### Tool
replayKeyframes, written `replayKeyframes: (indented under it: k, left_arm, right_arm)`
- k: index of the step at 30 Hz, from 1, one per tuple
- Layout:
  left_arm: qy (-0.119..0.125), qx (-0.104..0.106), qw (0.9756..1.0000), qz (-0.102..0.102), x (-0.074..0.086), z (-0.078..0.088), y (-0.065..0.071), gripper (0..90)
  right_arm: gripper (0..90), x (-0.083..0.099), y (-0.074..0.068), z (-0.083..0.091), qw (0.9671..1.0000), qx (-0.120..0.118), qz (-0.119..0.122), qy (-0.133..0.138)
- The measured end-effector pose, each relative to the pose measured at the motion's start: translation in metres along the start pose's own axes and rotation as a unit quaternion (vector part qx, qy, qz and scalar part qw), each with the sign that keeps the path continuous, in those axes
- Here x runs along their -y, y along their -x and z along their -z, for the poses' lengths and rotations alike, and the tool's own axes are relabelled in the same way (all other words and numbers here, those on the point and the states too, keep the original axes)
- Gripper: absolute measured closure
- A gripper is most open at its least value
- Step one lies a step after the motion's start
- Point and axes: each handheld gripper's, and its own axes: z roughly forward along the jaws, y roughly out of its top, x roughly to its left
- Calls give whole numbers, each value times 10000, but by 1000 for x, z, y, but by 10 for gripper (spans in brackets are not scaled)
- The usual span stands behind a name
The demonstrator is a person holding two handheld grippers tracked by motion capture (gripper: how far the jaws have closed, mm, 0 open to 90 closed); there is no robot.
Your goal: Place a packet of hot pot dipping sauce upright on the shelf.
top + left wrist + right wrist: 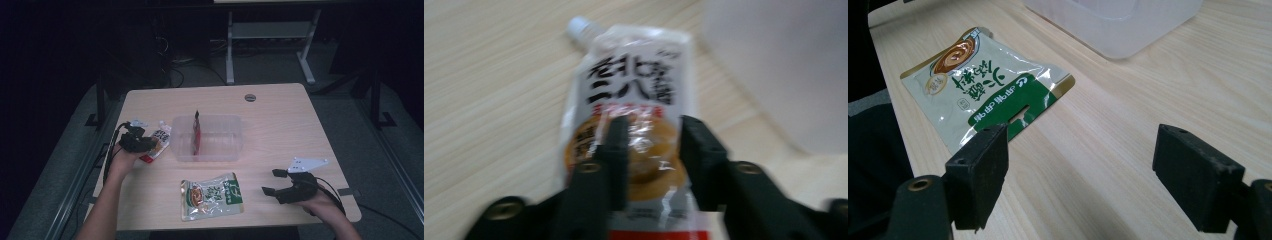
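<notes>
A white spouted pouch [161, 140] with dark lettering and a brown picture lies left of the clear plastic tub [235, 145]. My left gripper [150, 145] has its jaws set on the pouch [639, 75]; in the left gripper view the gripper [651, 125] pinches its lower middle. A flat green-and-white food packet [212, 196] lies near the front edge. My right gripper [270, 181] rests open to its right, nothing between the jaws. In the right gripper view the packet [978, 85] lies beyond the left jaw of the gripper [1080, 150].
A red sachet [196, 132] stands upright inside the tub, whose corner [1118, 25] shows ahead of the right gripper. A round grommet [250, 97] sits at the table's far side. Cables trail off both table sides.
</notes>
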Motion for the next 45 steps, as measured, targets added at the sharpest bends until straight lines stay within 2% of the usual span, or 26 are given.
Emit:
replayKeyframes:
  k: [1,2,3,6,9,13,16,20,23,26,29,32,38,40,43,45]
  left_arm:
    - [-100,-55,9998,153,1,-7,-3,771]
    - [-100,-55,9998,153,1,-7,-3,783]
    - [-75,-94,9994,323,1,-11,-7,795]
    - [-107,-156,9990,405,0,-14,-9,858]
    - [-182,-73,9987,480,2,-17,-12,899]
    - [-310,-53,9984,467,3,-23,-13,900]
    - [-398,12,9979,518,0,-23,-15,900]
    - [-517,63,9975,480,-1,-22,-16,900]
    - [-681,126,9966,442,0,-18,-14,900]
    - [-721,216,9960,479,5,-14,-12,900]
    - [-820,245,9955,417,10,-8,-9,900]
    - [-849,239,9952,417,13,-4,-5,900]
    - [-801,390,9950,460,30,9,2,900]
    - [-818,578,9938,478,38,15,4,900]
    - [-807,688,9930,527,46,21,8,900]
    - [-833,754,9926,460,50,25,11,900]
  right_arm:
    - [218,0,0,1,10000,16,-13,7]
    - [218,0,0,1,10000,16,-13,7]
    - [218,0,1,1,10000,16,-13,19]
    - [218,1,2,2,10000,36,-26,4]
    - [218,1,2,1,10000,33,-16,7]
    - [219,1,1,0,10000,25,-11,-10]
    - [219,1,1,0,10000,32,-27,-6]
    - [218,1,0,0,10000,25,-26,1]
    - [219,1,0,1,10000,22,-22,-1]
    - [219,2,1,0,10000,24,-8,-22]
    - [219,2,0,1,10000,22,-12,-11]
    - [219,2,0,1,10000,19,-28,-13]
    - [220,1,-1,0,10000,24,-10,-24]
    - [220,1,-1,1,10000,26,-29,-16]
    - [220,1,0,1,10000,28,-26,5]
    - [220,1,0,1,10000,31,-22,13]
